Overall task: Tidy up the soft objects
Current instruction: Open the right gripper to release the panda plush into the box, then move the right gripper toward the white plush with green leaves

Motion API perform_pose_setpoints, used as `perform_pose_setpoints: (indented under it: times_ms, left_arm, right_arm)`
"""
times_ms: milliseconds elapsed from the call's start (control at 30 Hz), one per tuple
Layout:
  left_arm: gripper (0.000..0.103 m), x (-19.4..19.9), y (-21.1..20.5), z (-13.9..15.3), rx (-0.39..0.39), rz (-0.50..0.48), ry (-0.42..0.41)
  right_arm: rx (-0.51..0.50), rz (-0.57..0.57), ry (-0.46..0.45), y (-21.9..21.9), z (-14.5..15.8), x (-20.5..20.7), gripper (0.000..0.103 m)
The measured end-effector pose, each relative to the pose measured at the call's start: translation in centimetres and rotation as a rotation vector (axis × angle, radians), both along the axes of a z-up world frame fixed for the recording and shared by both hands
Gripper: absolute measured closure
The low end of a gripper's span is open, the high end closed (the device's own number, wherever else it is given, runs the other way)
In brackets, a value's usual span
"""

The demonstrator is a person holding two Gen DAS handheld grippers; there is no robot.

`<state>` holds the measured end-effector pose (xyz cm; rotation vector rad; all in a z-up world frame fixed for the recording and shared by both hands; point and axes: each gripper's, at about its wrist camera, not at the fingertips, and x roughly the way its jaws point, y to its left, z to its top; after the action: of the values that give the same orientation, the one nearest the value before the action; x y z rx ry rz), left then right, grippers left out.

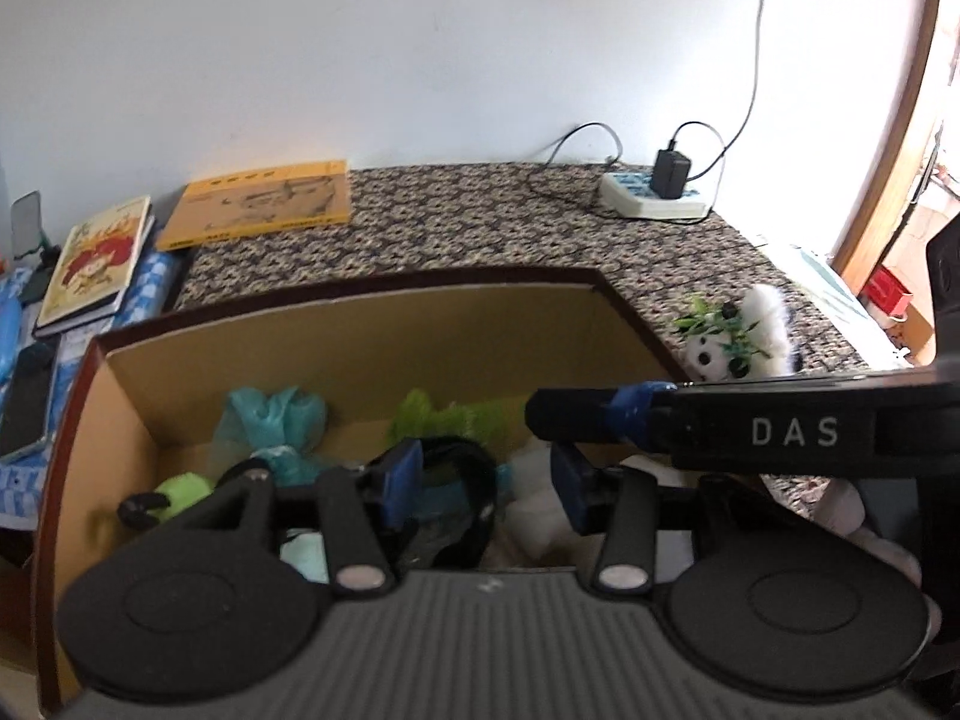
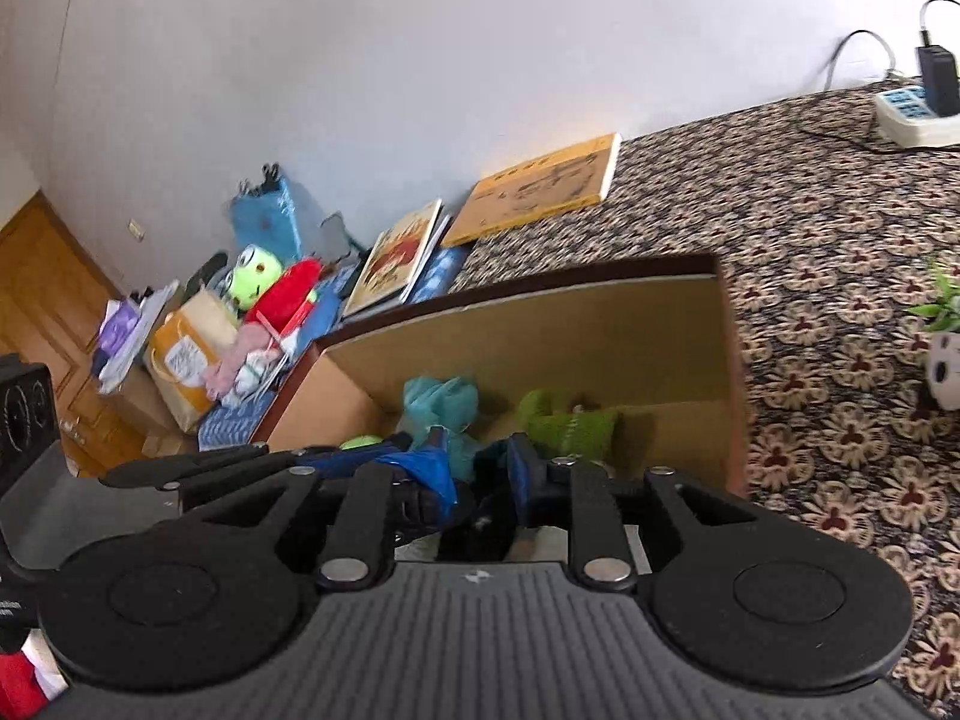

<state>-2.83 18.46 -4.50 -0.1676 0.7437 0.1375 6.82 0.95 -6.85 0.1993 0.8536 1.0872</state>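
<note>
Left wrist view: left gripper (image 1: pixel 483 483) hangs over the open box (image 1: pixel 372 324), pointing down into it.
Left claw: pads part-way apart, nothing pressed between them; a black band (image 1: pixel 474 504) lies below the gap.
Box contents: teal cloth toy (image 1: pixel 270 414) near the back wall, green plush (image 1: pixel 444 414) beside it toward the right wall, a lime toy (image 1: pixel 180 489) by the left wall, white soft things (image 1: pixel 534 516) at the near side.
Right gripper (image 1: pixel 540 411): reaches in across the box's right wall, its tip over the contents; from here I cannot tell its gap.
Panda (image 1: pixel 738 336): on the patterned surface (image 1: pixel 480 222), just outside the box's right corner.
Surface, back edge: yellow book (image 1: pixel 264 207) to the left, power strip (image 1: pixel 654 195) at the right.

Right wrist view: right gripper (image 2: pixel 480 468) low over the box (image 2: pixel 540 324).
Right claw: narrow gap; blue wrap and dark clutter blur it, so whether it holds anything I cannot tell.
Left gripper (image 2: pixel 384 453): enters from the left, beside the right one.
Box contents: teal toy (image 2: pixel 441 399) and green plush (image 2: pixel 564 423) along the back wall.
Panda (image 2: pixel 945 372): at the picture's right edge, on the surface, apart from the box.
</note>
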Motion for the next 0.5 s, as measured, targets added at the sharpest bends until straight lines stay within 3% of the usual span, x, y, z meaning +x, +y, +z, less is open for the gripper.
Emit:
perform_pose_setpoints:
  times_ms: [500]
  left_arm:
    - [0.048,4.7,-8.7,2.4,-0.049,-0.165,-0.039]
  right_arm:
    - [0.047,-0.197,0.022,-10.2,0.5,3.9,0.098]
